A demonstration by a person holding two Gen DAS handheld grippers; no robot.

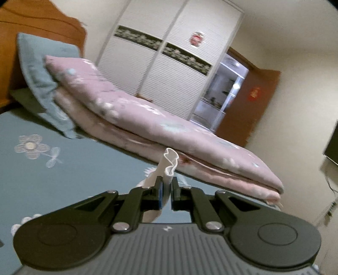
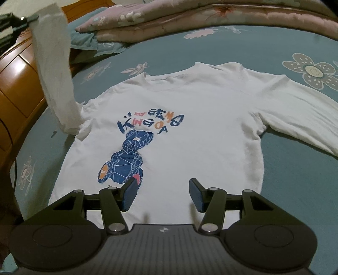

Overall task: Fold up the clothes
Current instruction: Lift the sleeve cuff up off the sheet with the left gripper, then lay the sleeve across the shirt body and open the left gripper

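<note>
A white long-sleeved shirt [image 2: 190, 127] with a blue bear print lies face up on the teal bedspread [image 2: 295, 179]. Its left sleeve [image 2: 55, 74] is lifted high off the bed, held at the cuff by my left gripper [image 2: 23, 20] at the top left of the right wrist view. In the left wrist view my left gripper [image 1: 166, 190] is shut on the white cuff [image 1: 170, 162], which sticks up between the pads. My right gripper [image 2: 162, 194] stands open above the shirt's lower hem with nothing between its fingers. The right sleeve [image 2: 300, 118] lies flat, stretched out to the right.
A folded pink floral quilt [image 1: 147, 118] and a blue pillow [image 1: 38, 80] lie at the head of the bed. A wooden headboard [image 2: 17, 88] runs along the left. Beyond the bed stand a white wardrobe [image 1: 169, 52] and an open doorway [image 1: 221, 95].
</note>
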